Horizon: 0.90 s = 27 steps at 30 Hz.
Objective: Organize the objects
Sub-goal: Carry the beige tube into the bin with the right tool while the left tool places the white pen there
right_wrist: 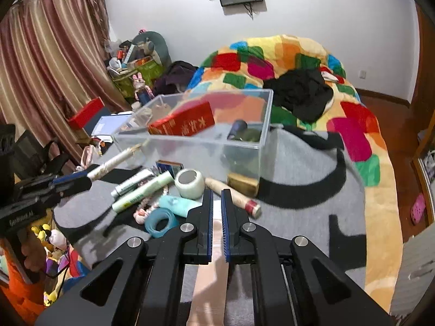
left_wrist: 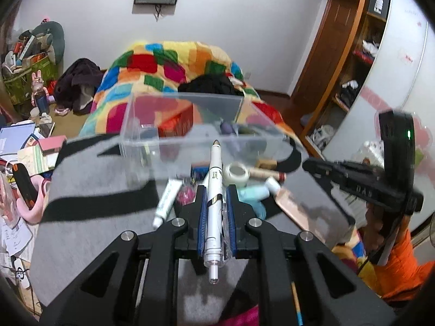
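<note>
Left wrist view
- Left gripper [left_wrist: 215, 190]: jaws clamped on a white pen [left_wrist: 214, 203], which lies lengthways between the blue pads, tip pointing ahead toward the clear plastic box [left_wrist: 190, 125]
- Box: open-topped, standing on the grey cloth [left_wrist: 95, 190] just beyond the loose items; a red carton and some dark small things already lie inside
- Loose items between gripper and box: roll of tape [left_wrist: 237, 174], white tube [left_wrist: 167, 201], pale blue bottle [left_wrist: 254, 193]
- Right gripper [left_wrist: 312, 165]: enters from the right edge, near the box's right corner
- Step judged in hand: pen picked up, carry to the box under way; next move calls for lifting the tip over the near wall before letting go

Right wrist view
- Right gripper [right_wrist: 216, 198]: jaws drawn together on a flat beige strip [right_wrist: 209, 285] that runs back beneath the camera; what the strip is cannot be told
- Left gripper [right_wrist: 89, 176]: at the left, pen held out toward the box's near-left corner
- Plastic box [right_wrist: 195, 141]: near wall straight ahead, with a wooden roller [right_wrist: 233, 195] and a gold block [right_wrist: 242, 183] lying against its foot
- Room: open air above the box; both grippers converge on one opening, so one should likely go first; the cloth's right half is bare, and a patchwork quilt [right_wrist: 353, 125] lies behind
</note>
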### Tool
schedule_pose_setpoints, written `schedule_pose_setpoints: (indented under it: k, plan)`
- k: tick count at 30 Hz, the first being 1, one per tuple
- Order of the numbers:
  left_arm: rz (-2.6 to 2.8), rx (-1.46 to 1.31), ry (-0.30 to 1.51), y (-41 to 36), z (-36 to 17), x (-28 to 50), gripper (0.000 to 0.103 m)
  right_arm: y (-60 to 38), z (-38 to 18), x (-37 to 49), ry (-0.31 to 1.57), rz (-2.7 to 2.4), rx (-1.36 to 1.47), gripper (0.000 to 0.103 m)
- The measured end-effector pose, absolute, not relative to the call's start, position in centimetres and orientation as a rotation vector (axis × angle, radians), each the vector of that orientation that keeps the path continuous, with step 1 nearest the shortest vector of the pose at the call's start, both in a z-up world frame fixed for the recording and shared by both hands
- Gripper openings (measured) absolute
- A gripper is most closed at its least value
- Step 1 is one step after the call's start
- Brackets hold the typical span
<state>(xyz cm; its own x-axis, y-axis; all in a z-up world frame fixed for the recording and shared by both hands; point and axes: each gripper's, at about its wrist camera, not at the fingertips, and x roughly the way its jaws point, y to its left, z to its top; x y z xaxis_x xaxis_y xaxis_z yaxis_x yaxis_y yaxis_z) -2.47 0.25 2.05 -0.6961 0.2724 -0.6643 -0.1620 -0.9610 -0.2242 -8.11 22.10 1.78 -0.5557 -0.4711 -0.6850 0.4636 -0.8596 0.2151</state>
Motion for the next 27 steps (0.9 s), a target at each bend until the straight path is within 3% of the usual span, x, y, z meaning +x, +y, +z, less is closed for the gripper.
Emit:
schedule_pose_setpoints:
  k: [6,8,10,17,19,27]
  plan:
    - [2.727,-1.041,-0.276,-1.2,3.5,-3.9,0.013,21.0,0.1,-8.5,0.097,-2.362,1.15,0.011]
    - [2.741,-1.037,-0.3,-1.8,3.7,-4.5,0.013,20.6,-1.0,-8.5,0.124,-2.345,1.179,0.029]
    - [2.75,-1.036,-0.321,-2.2,3.8,-5.1,0.013,20.1,-1.9,-8.7,0.144,-2.346,1.196,0.033]
    - [2.776,-1.041,-0.343,-3.0,3.7,-6.1,0.013,19.8,-4.7,-9.4,0.156,-2.324,1.272,0.032]
    - [2.779,-1.043,-0.339,-2.9,3.6,-6.3,0.013,20.2,-4.6,-9.4,0.142,-2.335,1.262,0.028]
    - [2.77,-1.066,-0.315,-2.8,3.3,-8.2,0.013,22.3,-1.8,-9.3,0.04,-2.379,1.195,0.027]
